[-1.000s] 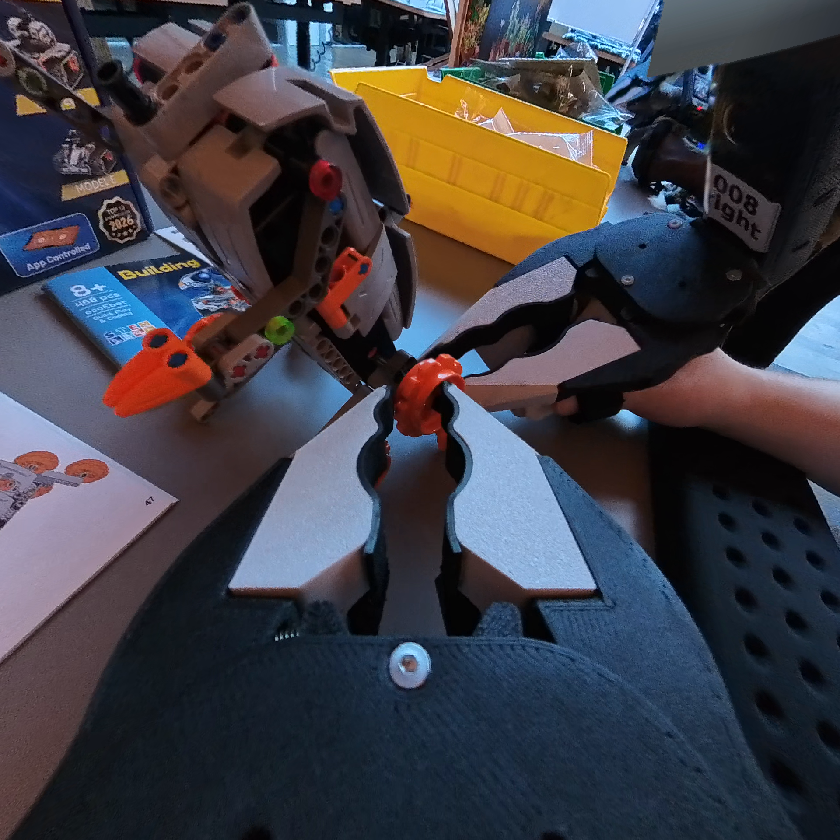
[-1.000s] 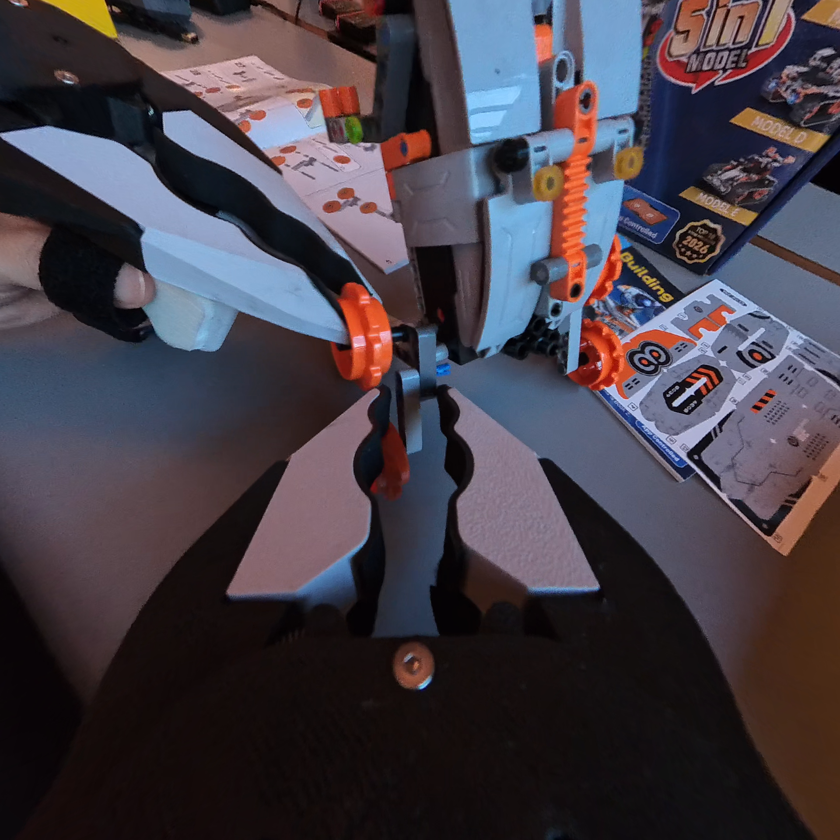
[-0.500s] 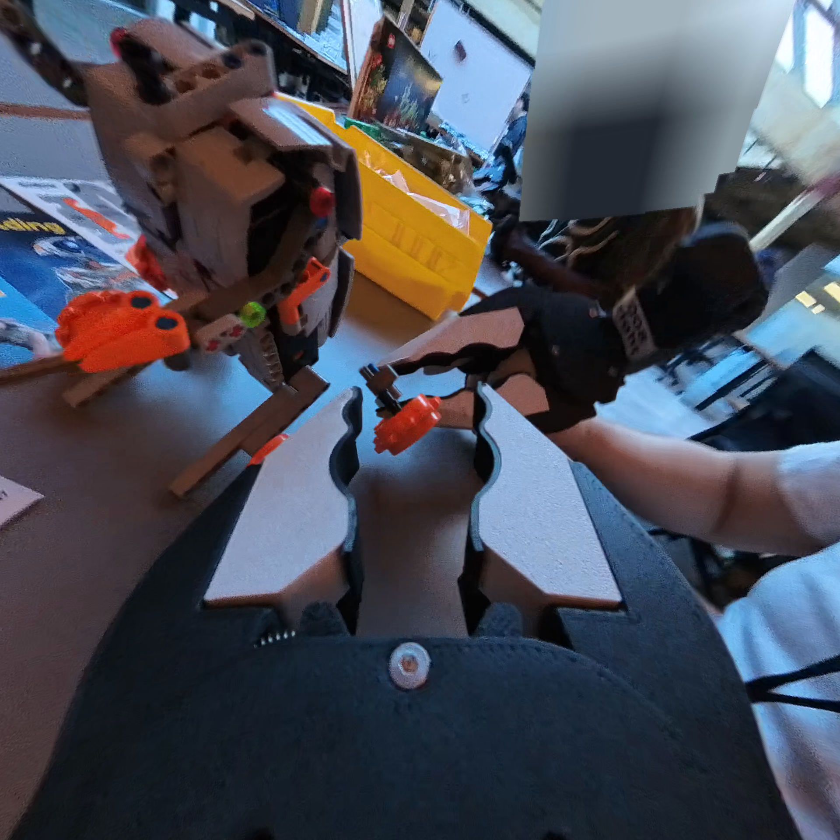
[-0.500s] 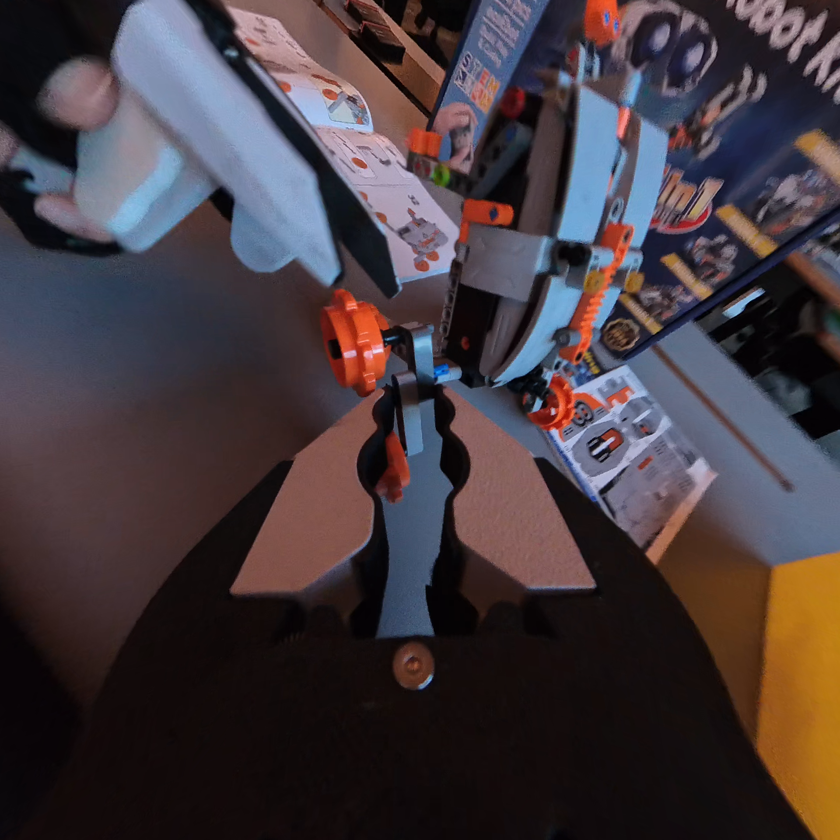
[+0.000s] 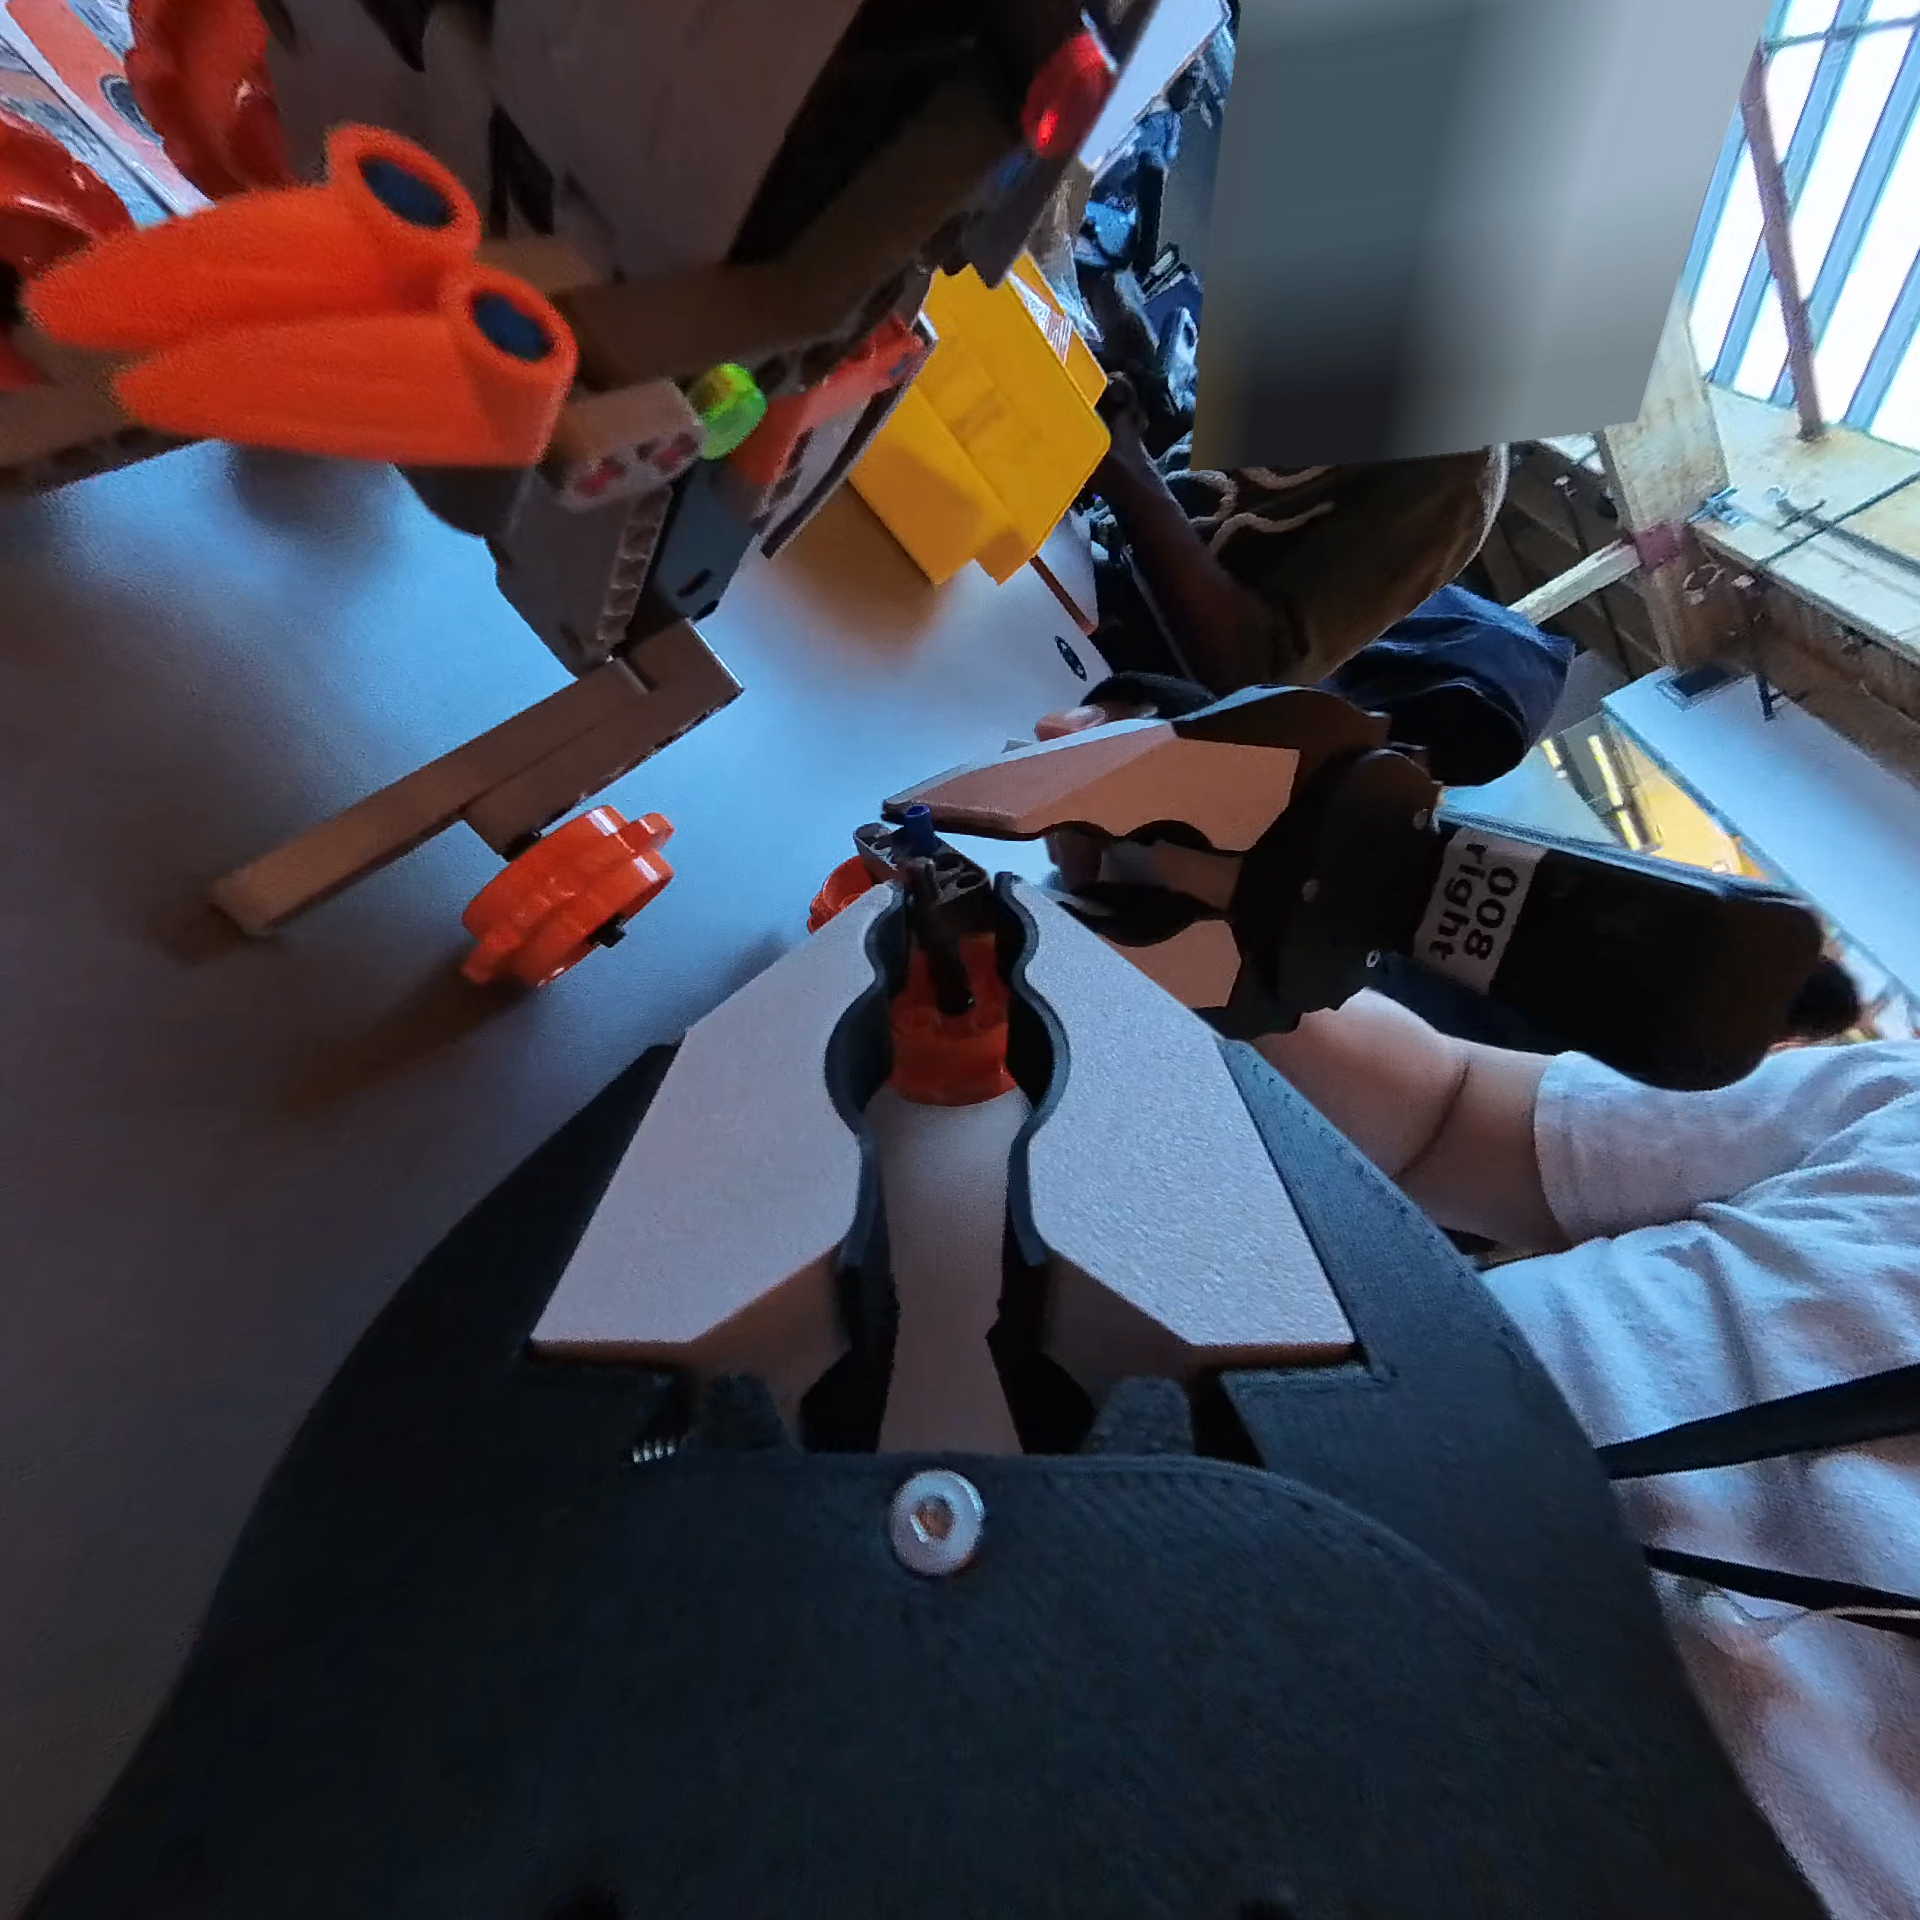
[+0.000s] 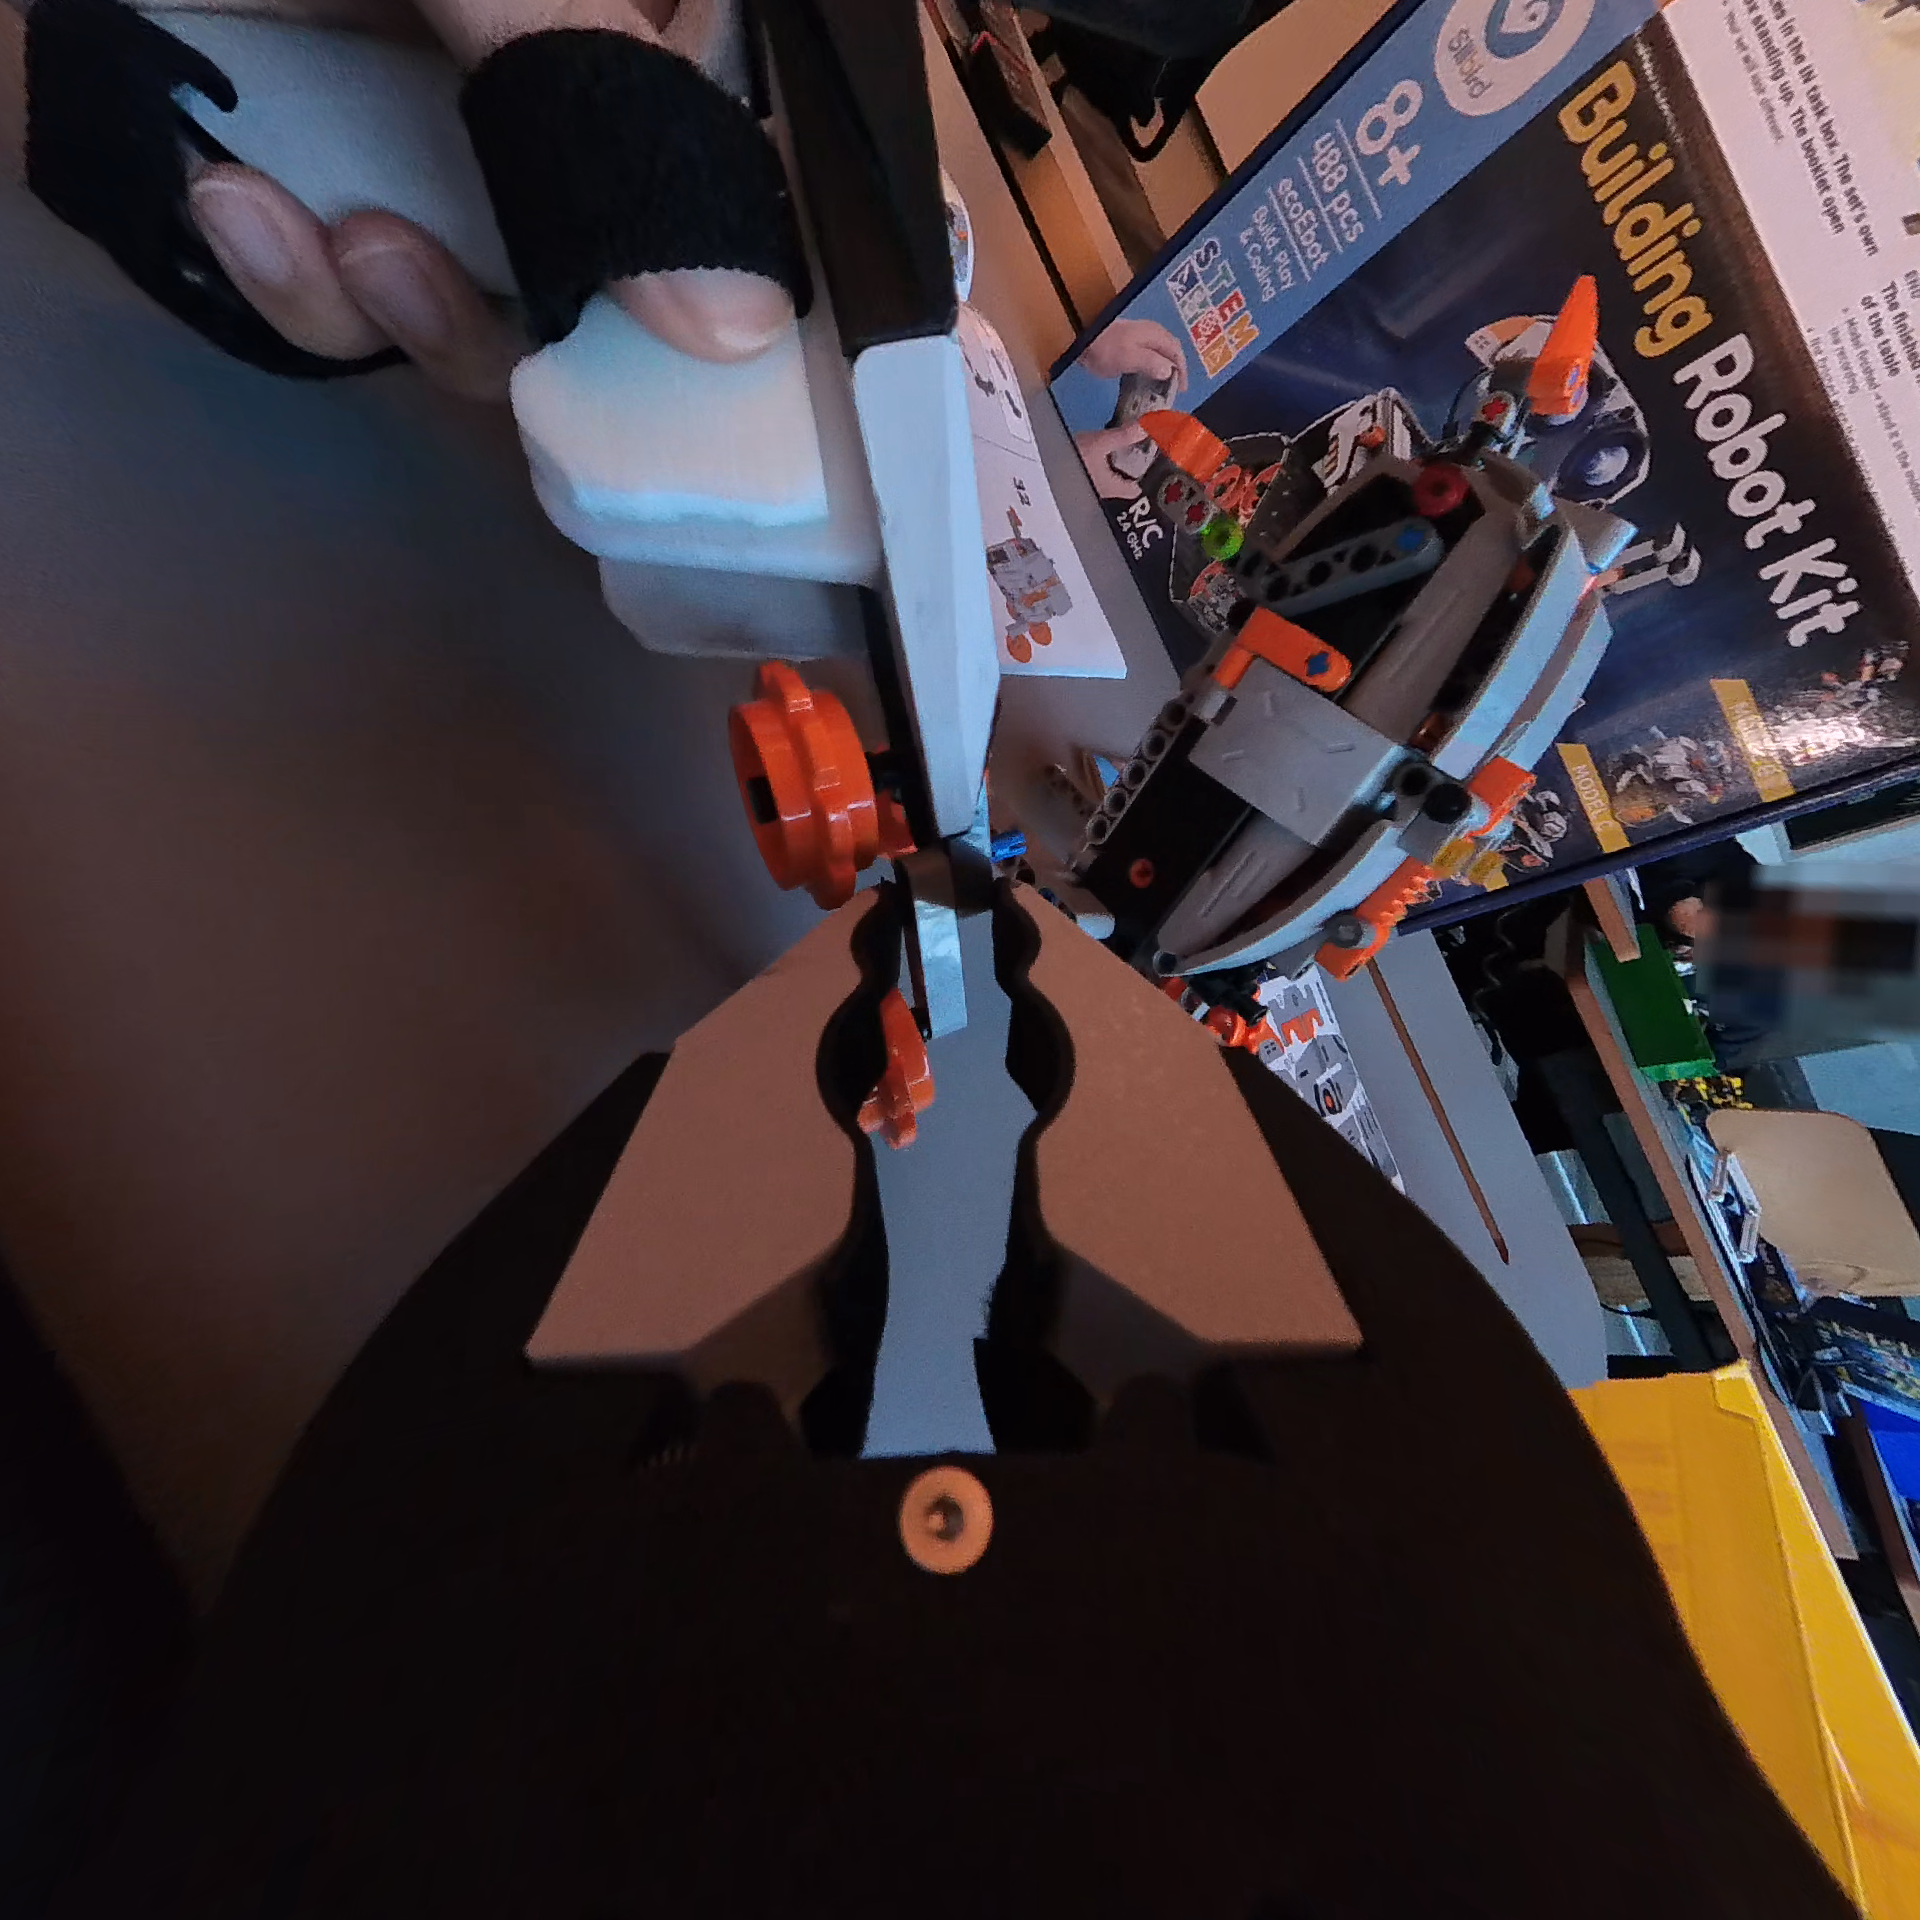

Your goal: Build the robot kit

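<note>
My left gripper (image 5: 940,894) is shut on an orange wheel (image 5: 940,1023) that has a black axle through it. The axle runs into a short grey beam (image 6: 940,961) with a blue pin. My right gripper (image 6: 940,883) is shut on that beam, and a small orange piece (image 6: 896,1081) sits between its fingers. In the right wrist view the wheel (image 6: 805,795) sticks out beside the left gripper's fingertip (image 6: 951,727). The right gripper (image 5: 935,844) meets the left one tip to tip. The grey and orange robot model (image 6: 1330,727) lies a short gap away on the table.
The model's beam with a second orange wheel (image 5: 566,894) rests on the grey table (image 5: 260,675). Its orange claws (image 5: 312,312) hang close at the upper left. A yellow bin (image 5: 982,436) stands behind. The kit box (image 6: 1558,364), a booklet (image 6: 1039,582) and a sticker sheet (image 6: 1320,1049) lie around the model. My left and right fingertips are right by each other.
The left gripper opened off the wheel half a second ago and has shut on it again. Both grippers have rolled, and the beam now sits apart from the model.
</note>
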